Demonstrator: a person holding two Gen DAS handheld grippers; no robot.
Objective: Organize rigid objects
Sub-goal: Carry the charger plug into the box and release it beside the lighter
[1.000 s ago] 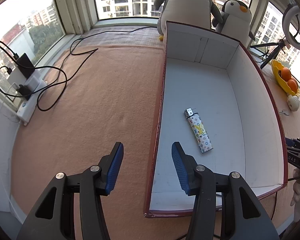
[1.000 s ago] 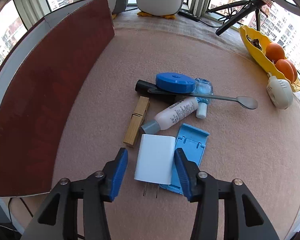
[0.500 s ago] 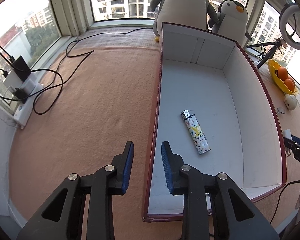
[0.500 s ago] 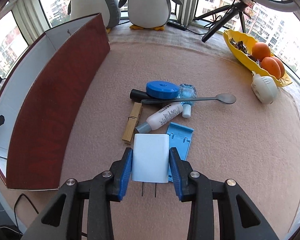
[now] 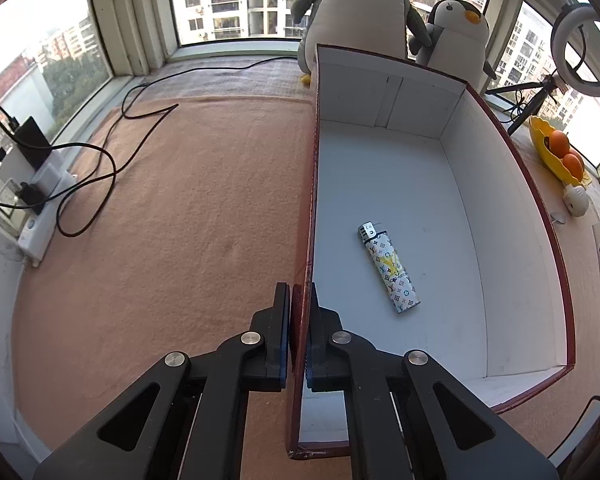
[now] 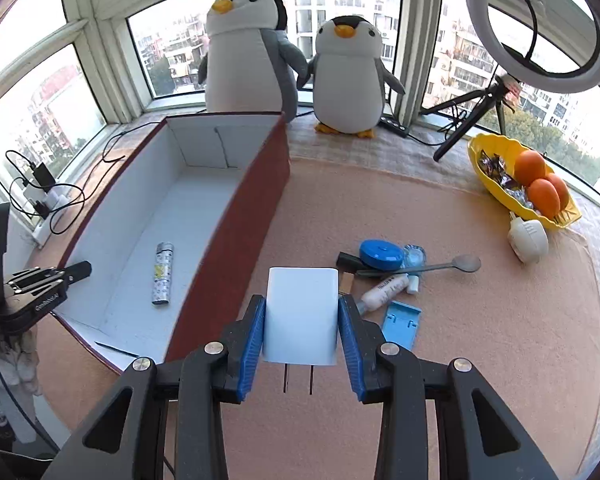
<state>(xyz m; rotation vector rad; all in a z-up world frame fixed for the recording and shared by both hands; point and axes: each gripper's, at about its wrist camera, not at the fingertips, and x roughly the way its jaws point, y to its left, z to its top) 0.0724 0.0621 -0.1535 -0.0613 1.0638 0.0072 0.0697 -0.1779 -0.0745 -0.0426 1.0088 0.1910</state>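
The white charger (image 6: 301,314) is clamped in the right hand-held gripper (image 6: 302,334), above the worktop (image 6: 480,340). The box (image 6: 236,216) lies to its left, its wall pinched by the left hand-held gripper (image 5: 299,332).

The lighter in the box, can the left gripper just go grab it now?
Probably not yet. The left gripper is shut on the box wall, so it must let go first. After that the way looks free: the lighter lies alone on the box floor, open from above.
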